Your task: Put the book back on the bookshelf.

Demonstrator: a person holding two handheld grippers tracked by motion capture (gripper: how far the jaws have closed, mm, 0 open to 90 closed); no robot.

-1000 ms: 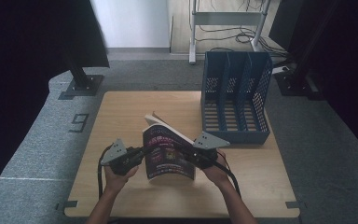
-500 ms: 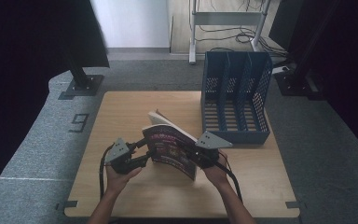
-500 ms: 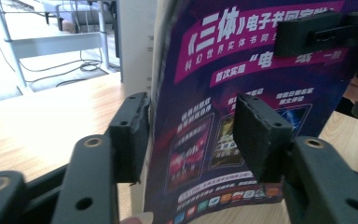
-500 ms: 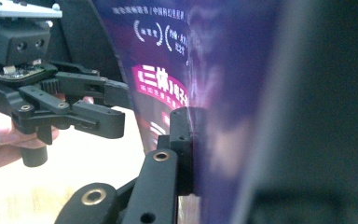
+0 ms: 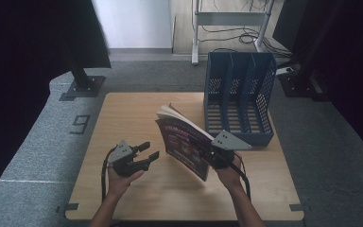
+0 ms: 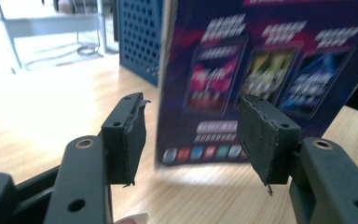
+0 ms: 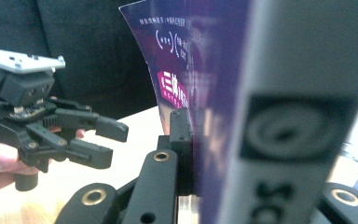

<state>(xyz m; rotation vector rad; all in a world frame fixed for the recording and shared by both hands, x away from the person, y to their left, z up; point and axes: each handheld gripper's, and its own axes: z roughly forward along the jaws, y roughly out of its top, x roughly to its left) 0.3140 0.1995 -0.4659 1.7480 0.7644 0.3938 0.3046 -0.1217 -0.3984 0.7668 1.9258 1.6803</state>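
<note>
A magazine [image 5: 184, 142] with a purple cover stands tilted on its edge above the middle of the wooden table [image 5: 132, 113]. My right gripper [image 5: 212, 153] is shut on its right edge, near the spine. In the right gripper view the magazine [image 7: 205, 70] sits between the jaws of that gripper [image 7: 200, 154]. My left gripper [image 5: 149, 150] is open a short way left of the magazine, apart from it. In the left gripper view the open gripper [image 6: 191, 135] faces the cover [image 6: 261, 56]. A blue file rack [image 5: 238, 94] with several slots stands at the back right.
The blue rack [image 6: 140, 37] stands just behind and right of the magazine. Bare wood lies at the table's left and back left. On the carpet beyond the left edge are a black stand base [image 5: 80, 85] and a "9" mark [image 5: 80, 124].
My left gripper has let go of the magazine, opened and drawn back to the left. The right gripper has raised the magazine more upright and carried it slightly right.
</note>
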